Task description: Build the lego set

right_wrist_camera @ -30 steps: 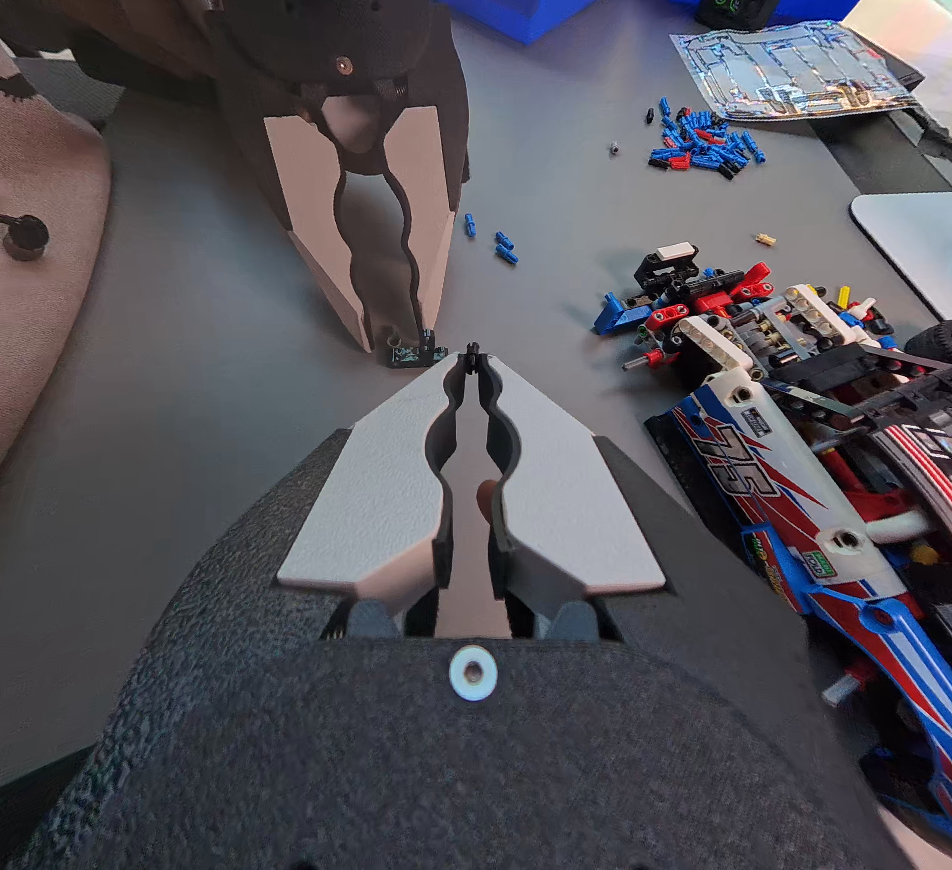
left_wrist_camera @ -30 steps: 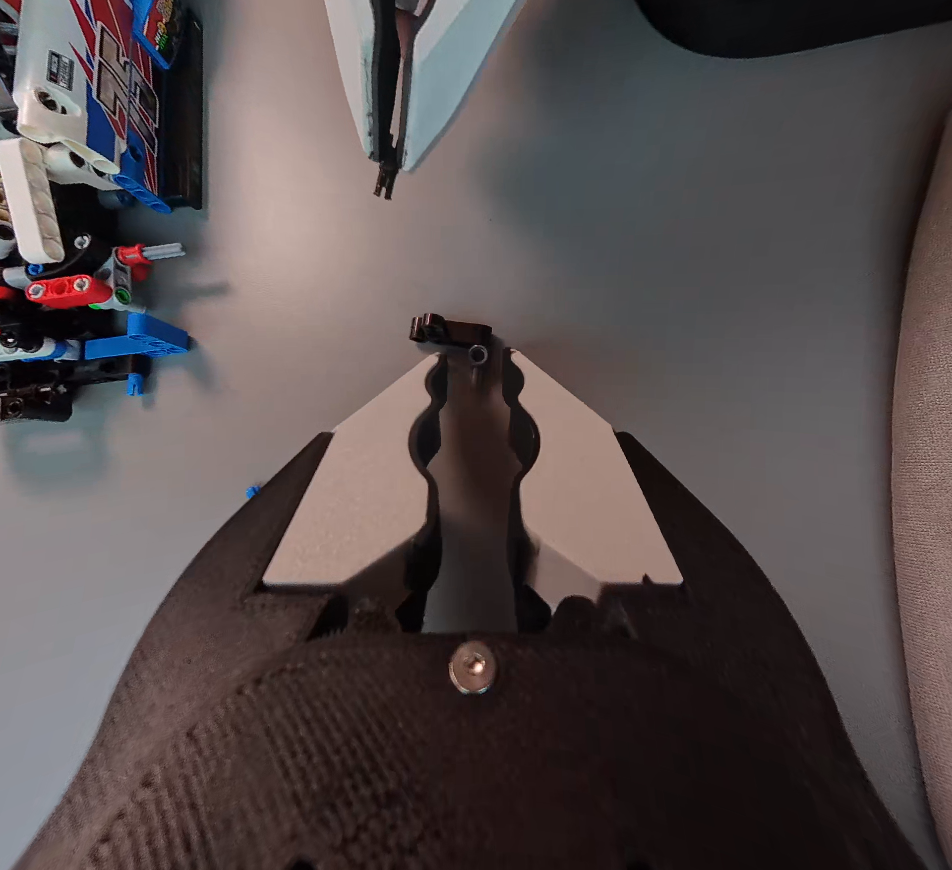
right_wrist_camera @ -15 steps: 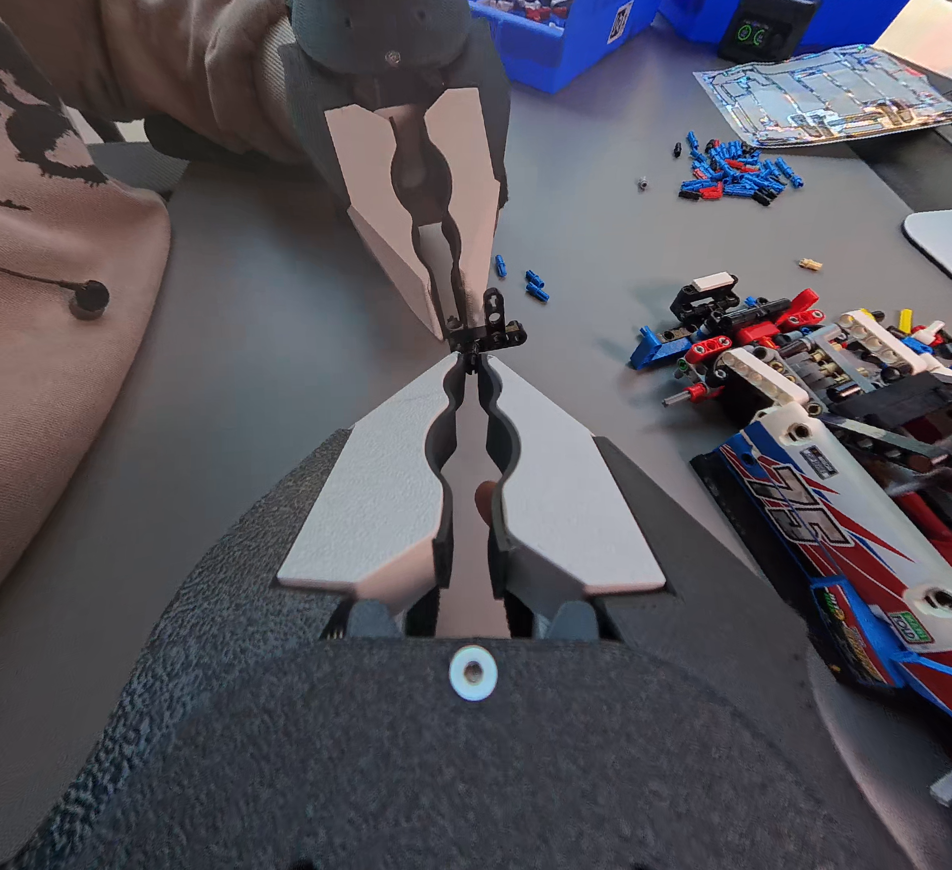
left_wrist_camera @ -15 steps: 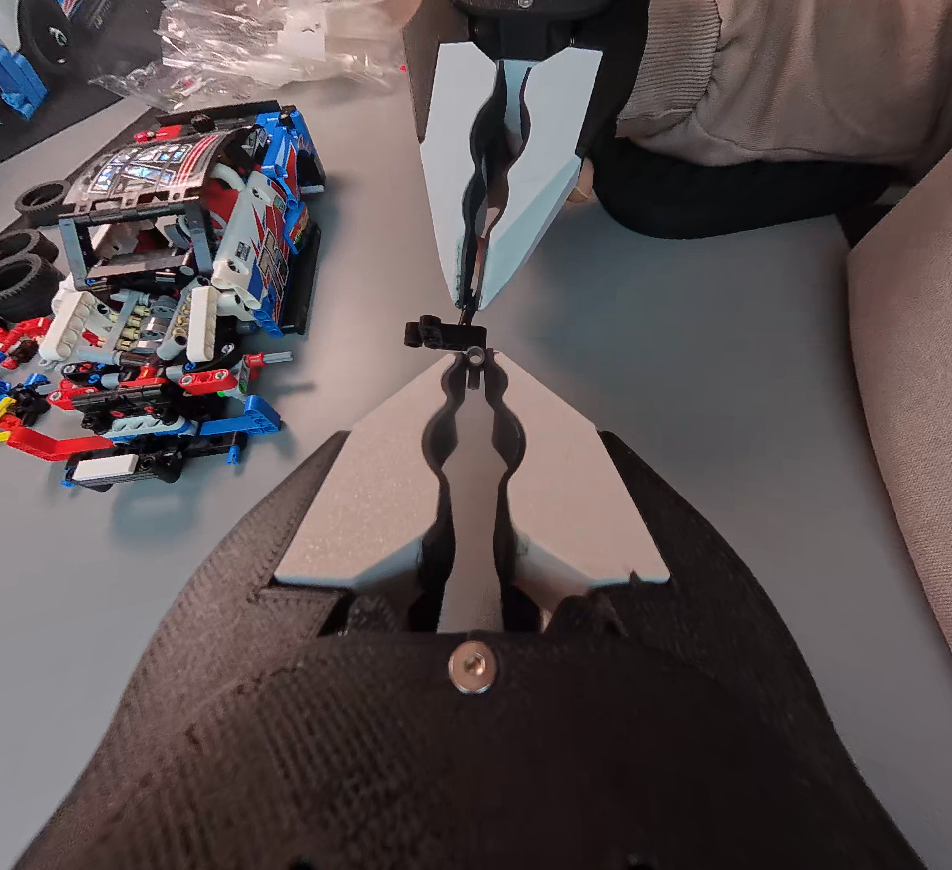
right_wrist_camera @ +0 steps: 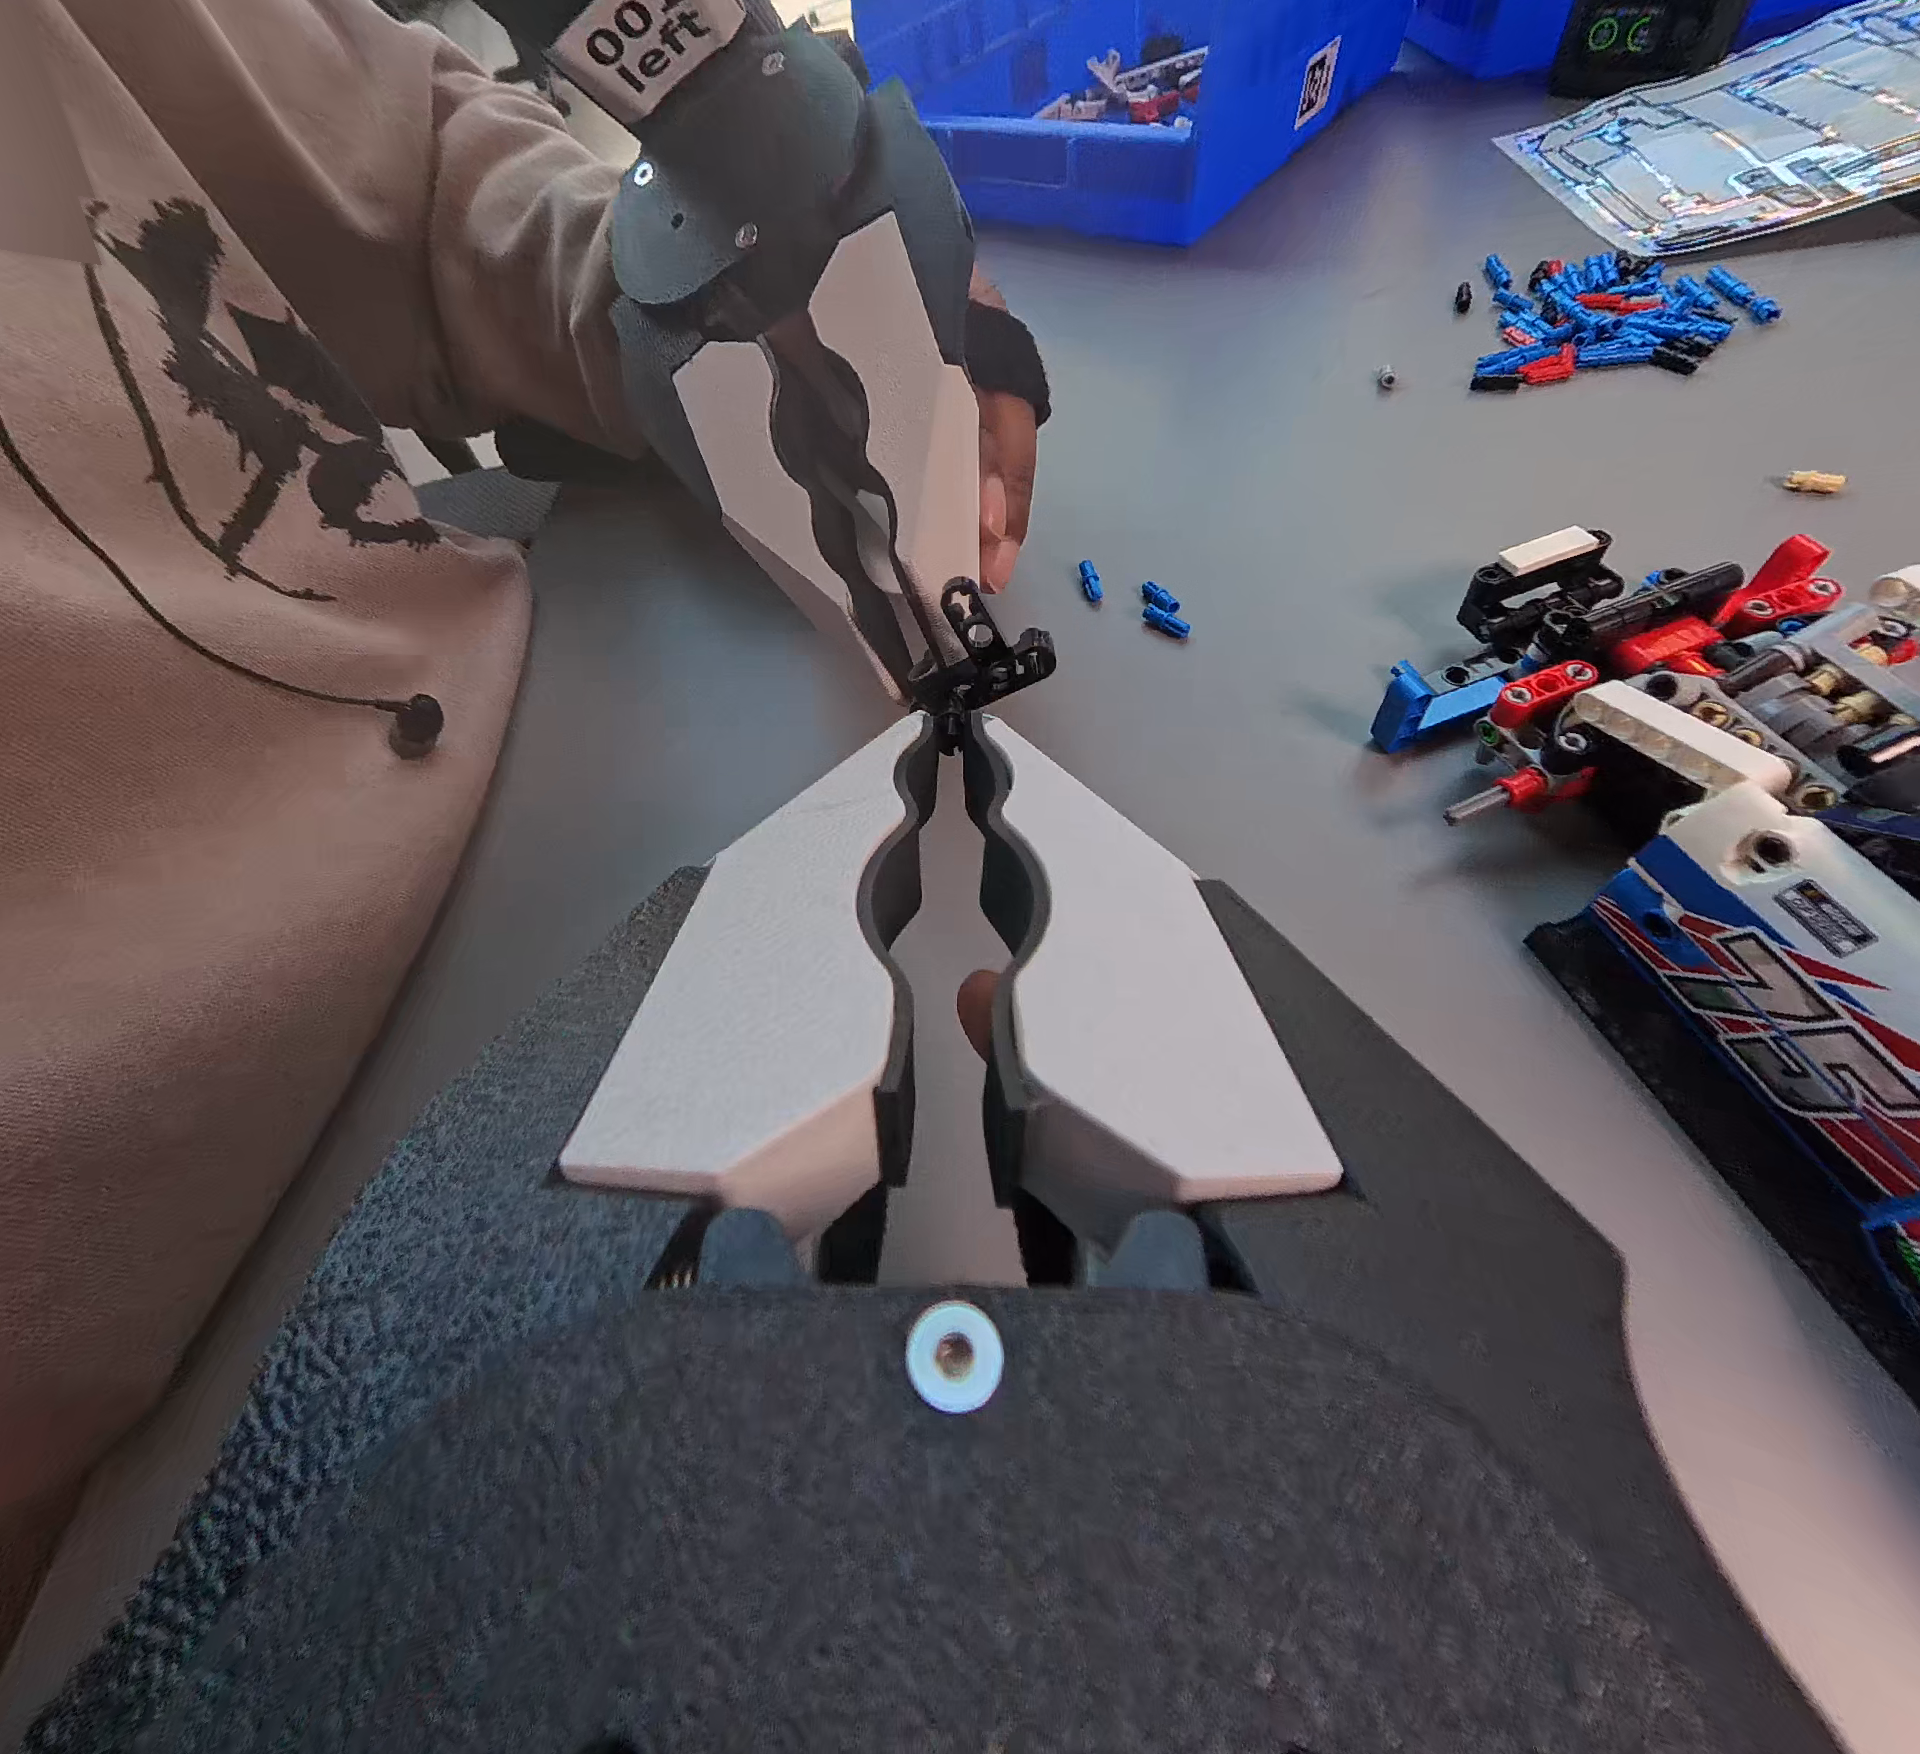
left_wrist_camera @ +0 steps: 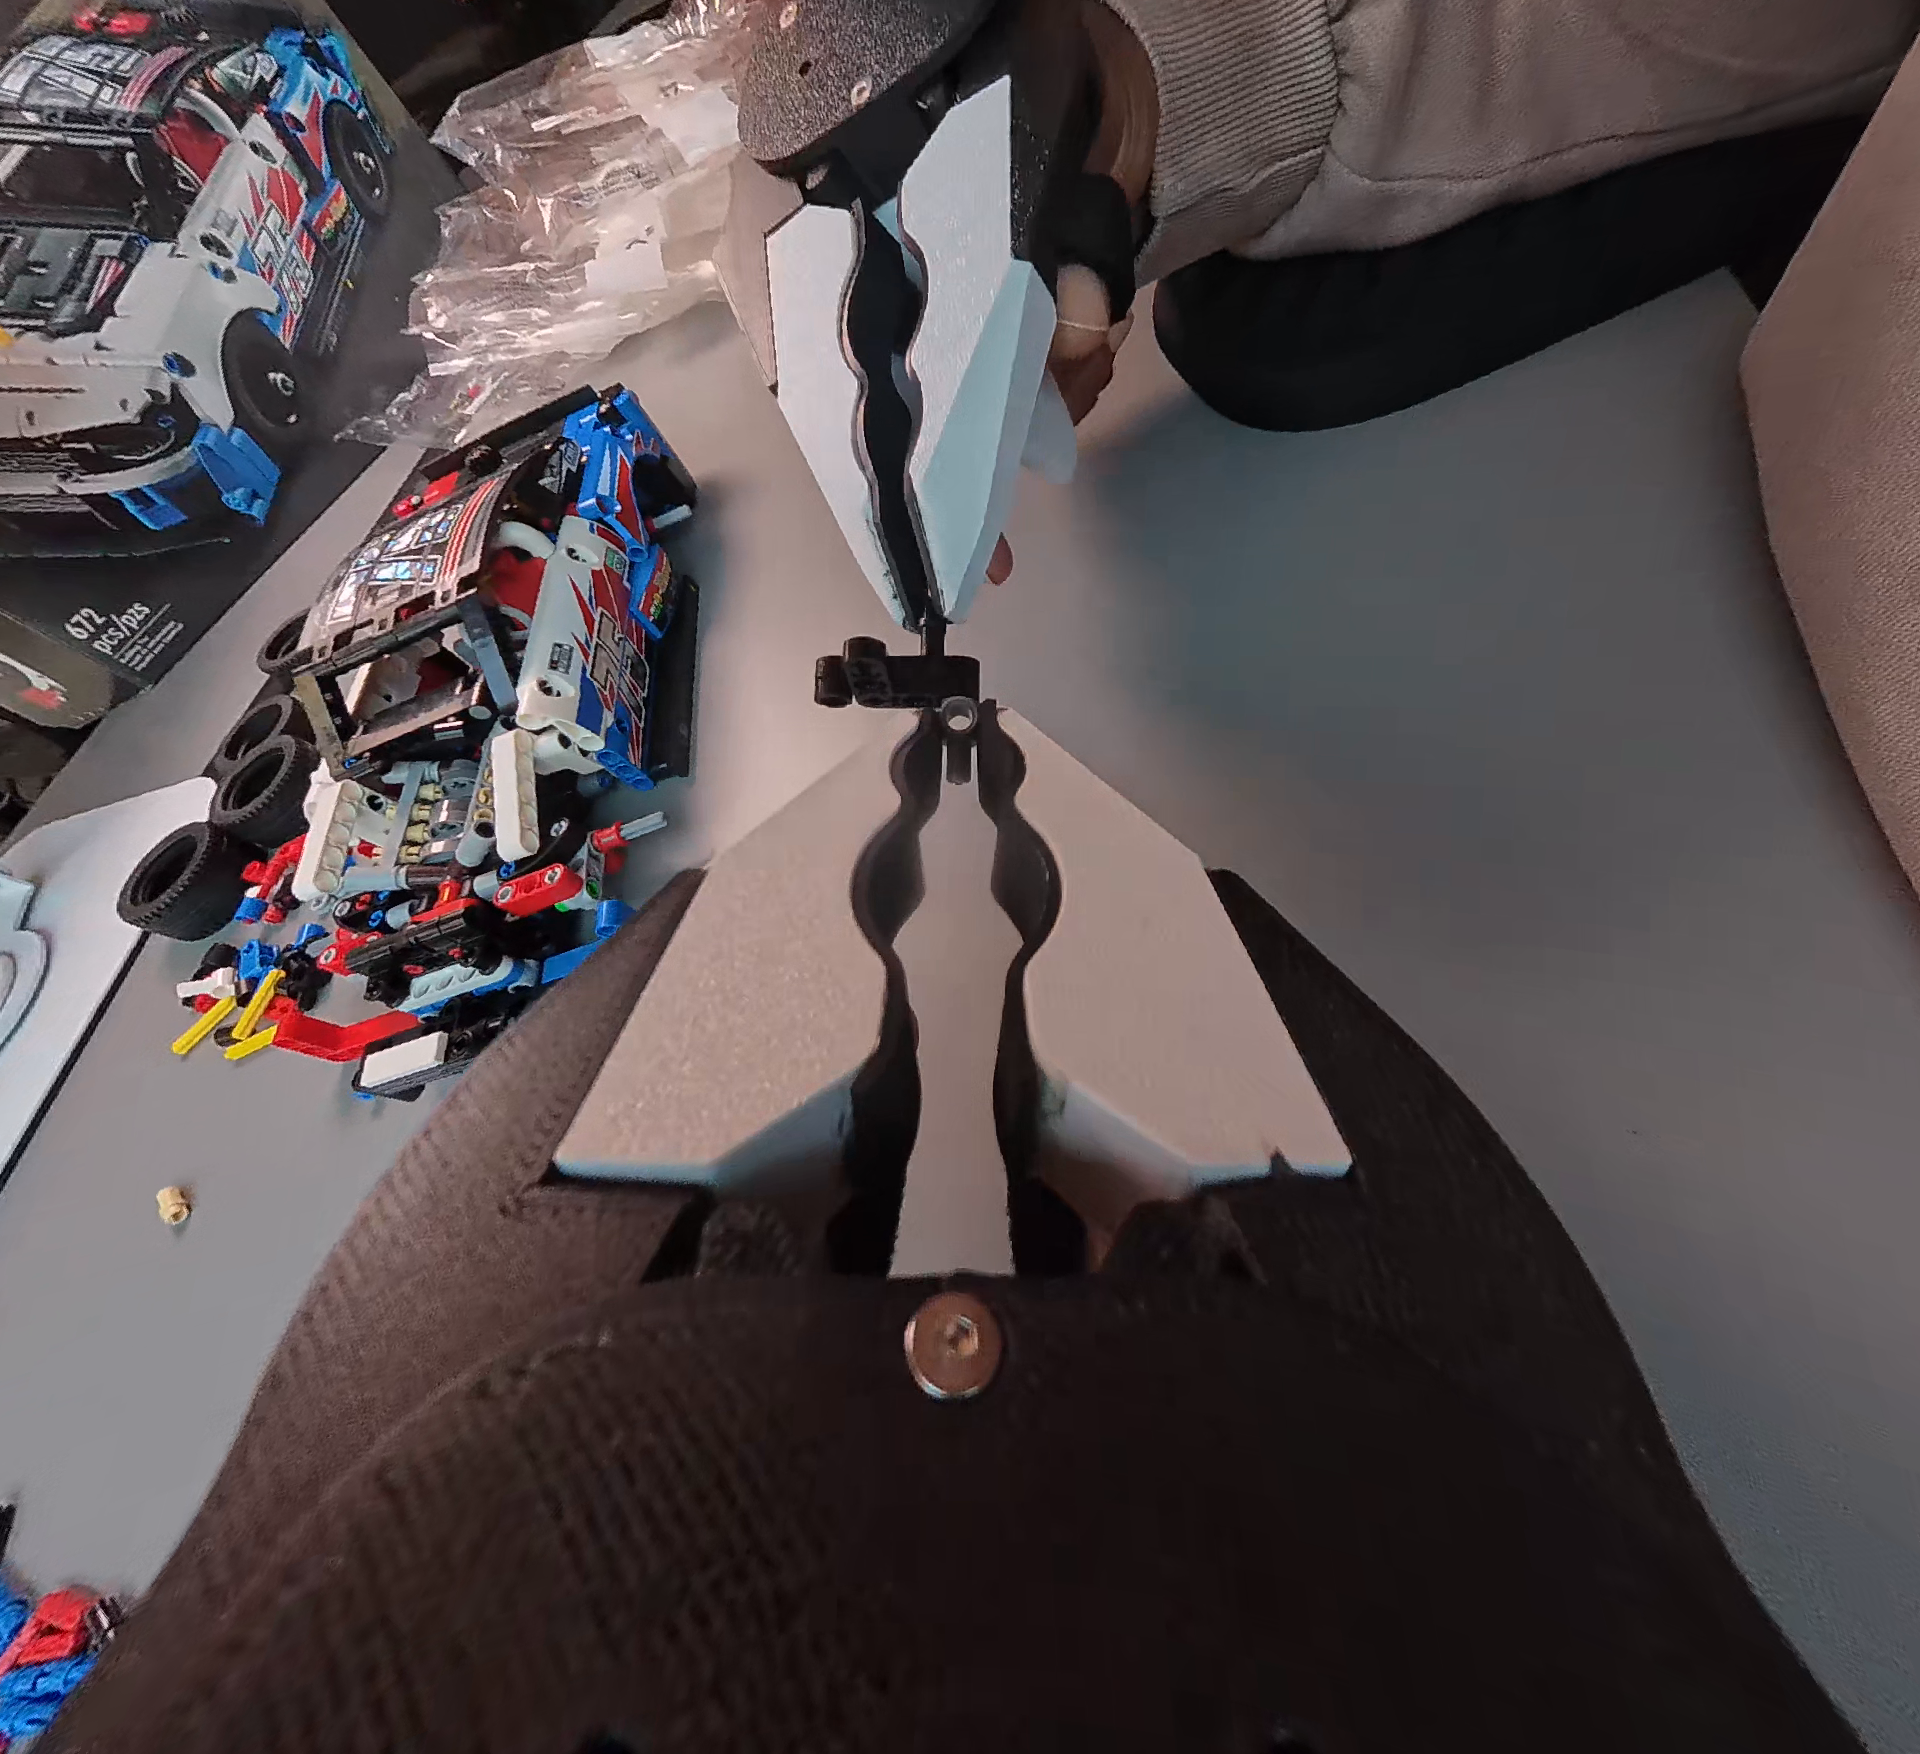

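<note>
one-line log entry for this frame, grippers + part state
left gripper: shut on small black lego connector piece | right gripper: shut on thin black pin | pin tip at connector | both above grey table | half-built lego car: untouched

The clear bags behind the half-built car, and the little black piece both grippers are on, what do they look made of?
The clear bags: thin plastic film, judging by crinkles and glare. The black piece: probably hard moulded plastic, faintly glossy, with crisp round holes.
</note>
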`<state>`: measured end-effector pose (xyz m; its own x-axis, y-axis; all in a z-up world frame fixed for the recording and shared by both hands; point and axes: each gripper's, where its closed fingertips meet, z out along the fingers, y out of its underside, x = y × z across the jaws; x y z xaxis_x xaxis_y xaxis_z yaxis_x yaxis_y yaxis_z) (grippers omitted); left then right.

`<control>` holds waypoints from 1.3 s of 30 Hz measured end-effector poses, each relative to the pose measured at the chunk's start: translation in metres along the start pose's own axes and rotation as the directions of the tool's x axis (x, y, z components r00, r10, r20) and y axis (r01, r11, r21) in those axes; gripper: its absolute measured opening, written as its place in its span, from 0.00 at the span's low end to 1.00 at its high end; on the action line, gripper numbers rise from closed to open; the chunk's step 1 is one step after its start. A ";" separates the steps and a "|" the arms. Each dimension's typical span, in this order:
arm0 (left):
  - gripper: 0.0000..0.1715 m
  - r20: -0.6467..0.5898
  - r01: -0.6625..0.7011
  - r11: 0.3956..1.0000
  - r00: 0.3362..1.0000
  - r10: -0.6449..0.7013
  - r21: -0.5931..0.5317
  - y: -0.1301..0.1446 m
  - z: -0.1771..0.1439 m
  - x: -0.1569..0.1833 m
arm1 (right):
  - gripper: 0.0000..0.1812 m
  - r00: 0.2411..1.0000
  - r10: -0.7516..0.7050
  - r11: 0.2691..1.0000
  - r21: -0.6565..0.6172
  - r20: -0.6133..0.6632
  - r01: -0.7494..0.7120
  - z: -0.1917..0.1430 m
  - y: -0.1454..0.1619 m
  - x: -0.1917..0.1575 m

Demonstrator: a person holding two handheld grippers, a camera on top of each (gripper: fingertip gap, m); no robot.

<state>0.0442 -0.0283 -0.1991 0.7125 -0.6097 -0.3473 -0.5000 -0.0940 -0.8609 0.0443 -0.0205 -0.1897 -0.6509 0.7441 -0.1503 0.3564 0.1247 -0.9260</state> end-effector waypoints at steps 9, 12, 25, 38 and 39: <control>0.03 0.005 -0.004 1.000 1.000 0.004 0.004 -0.002 -0.001 0.000 | 0.01 1.000 0.009 1.000 0.020 0.004 -0.009 -0.002 -0.004 -0.001; 0.03 0.003 -0.014 1.000 1.000 0.014 -0.002 -0.001 -0.001 0.002 | 0.01 1.000 -0.016 1.000 -0.005 -0.021 0.016 0.000 -0.002 0.000; 0.03 -0.057 -0.240 0.970 0.969 0.239 -0.027 0.001 -0.003 0.023 | 0.01 0.988 0.105 0.994 -0.025 0.116 -0.103 0.006 0.010 -0.015; 0.03 -0.171 -0.264 0.962 0.947 0.271 0.065 -0.009 -0.005 0.049 | 0.01 0.961 0.065 0.996 -0.072 0.268 -0.048 0.007 0.018 -0.044; 0.03 -0.167 -0.260 0.963 0.949 0.269 0.070 -0.010 -0.005 0.048 | 0.01 0.961 0.065 0.997 -0.065 0.267 -0.050 0.007 0.017 -0.043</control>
<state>0.0808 -0.0609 -0.2053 0.4597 -0.7348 -0.4988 -0.6325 0.1234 -0.7647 0.0740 -0.0552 -0.2013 -0.7817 0.5481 -0.2976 0.4309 0.1296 -0.8931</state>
